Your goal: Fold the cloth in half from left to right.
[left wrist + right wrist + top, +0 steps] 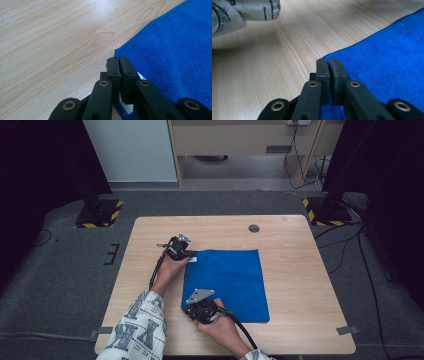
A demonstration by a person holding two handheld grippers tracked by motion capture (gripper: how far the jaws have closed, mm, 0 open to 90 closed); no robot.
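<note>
Two claws clamped | left claw (190, 255): cloth (230, 280) far-left corner | right claw (192, 310): near-left corner | table (295, 270)

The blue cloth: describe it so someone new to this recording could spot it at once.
On the light wooden table, right of centre toward the person's edge, the blue cloth lies flat as a square. It is the table's sole bright colour, and the left gripper and right gripper pinch its two left corners.
</note>
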